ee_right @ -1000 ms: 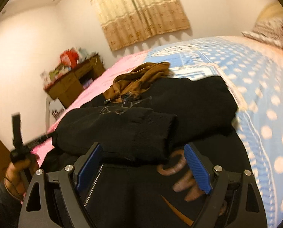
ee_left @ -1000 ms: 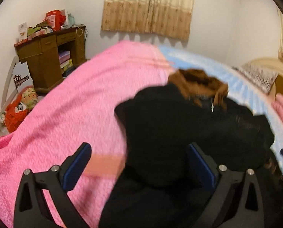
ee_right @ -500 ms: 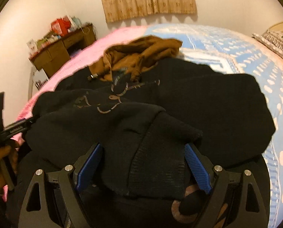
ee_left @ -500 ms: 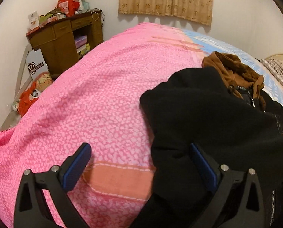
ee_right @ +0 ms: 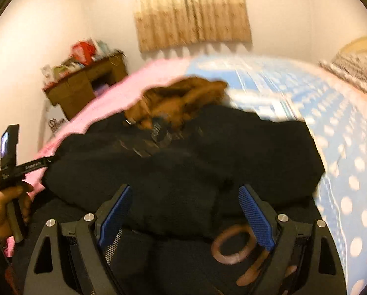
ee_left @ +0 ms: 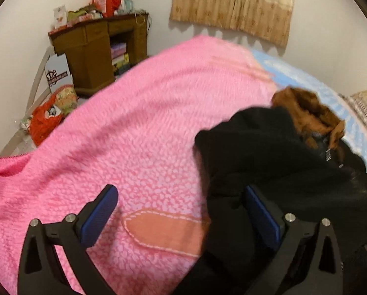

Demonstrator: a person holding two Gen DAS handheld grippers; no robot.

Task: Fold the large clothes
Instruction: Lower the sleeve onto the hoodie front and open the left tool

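A large black hooded jacket (ee_right: 183, 167) with a brown lined hood (ee_right: 183, 98) lies bunched on the bed, its sleeves folded over the body. My right gripper (ee_right: 184, 211) hovers open above its near part, blue pads wide apart, nothing pinched. In the left wrist view the same jacket (ee_left: 269, 162) fills the right side with the brown hood (ee_left: 309, 113) behind it. My left gripper (ee_left: 181, 213) is open over the pink blanket (ee_left: 134, 127), its right finger against the jacket's left edge. The left gripper (ee_right: 11, 162), held by a hand, also shows at the right wrist view's left edge.
The bed carries a pink blanket on one half and a blue dotted cover (ee_right: 343, 147) on the other. A brown wooden desk (ee_left: 95, 49) piled with clutter stands by the wall, bags (ee_left: 45, 120) on the floor beside it. A curtain (ee_left: 232, 5) hangs behind; a pillow (ee_right: 353, 71) lies far right.
The left gripper has swung left, off the jacket and over the pink blanket. The right gripper has drawn back slightly and rolled; the jacket's sleeve fold now lies flatter between its fingers.
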